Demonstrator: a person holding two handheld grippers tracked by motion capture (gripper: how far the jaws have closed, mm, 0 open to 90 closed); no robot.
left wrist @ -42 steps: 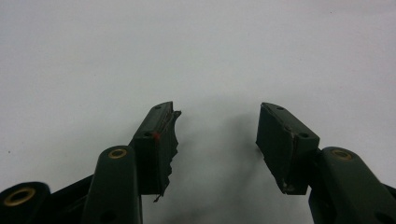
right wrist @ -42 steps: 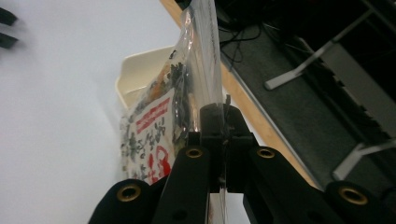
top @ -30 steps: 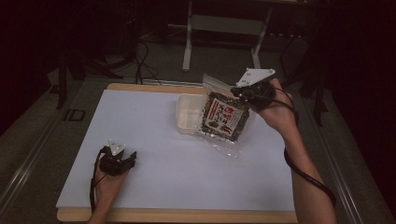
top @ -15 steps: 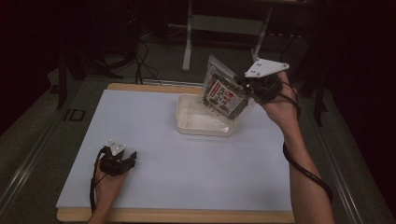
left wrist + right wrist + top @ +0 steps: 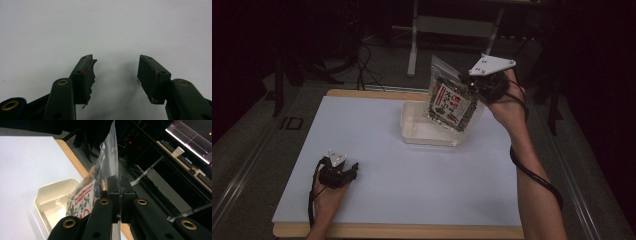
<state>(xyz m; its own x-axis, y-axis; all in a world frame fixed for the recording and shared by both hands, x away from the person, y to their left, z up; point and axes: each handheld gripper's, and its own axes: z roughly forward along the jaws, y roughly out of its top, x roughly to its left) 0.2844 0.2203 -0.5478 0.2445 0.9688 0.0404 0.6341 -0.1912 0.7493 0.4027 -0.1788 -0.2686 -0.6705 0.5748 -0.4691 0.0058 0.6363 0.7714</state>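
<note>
One clear snack bag (image 5: 451, 100) with a red-and-white label and one shallow white tray (image 5: 412, 131) share a white tabletop (image 5: 412, 195) in a dark room, the right gripper (image 5: 472, 86) pinching the bag's edge above the tray while the left gripper (image 5: 343, 170) rests gaping, empty, on the table.

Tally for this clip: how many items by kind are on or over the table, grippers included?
Grippers: 2, left gripper resting open on the table, right gripper clamping the bag
Snack bag: 1
White tray: 1
Total: 4
</note>
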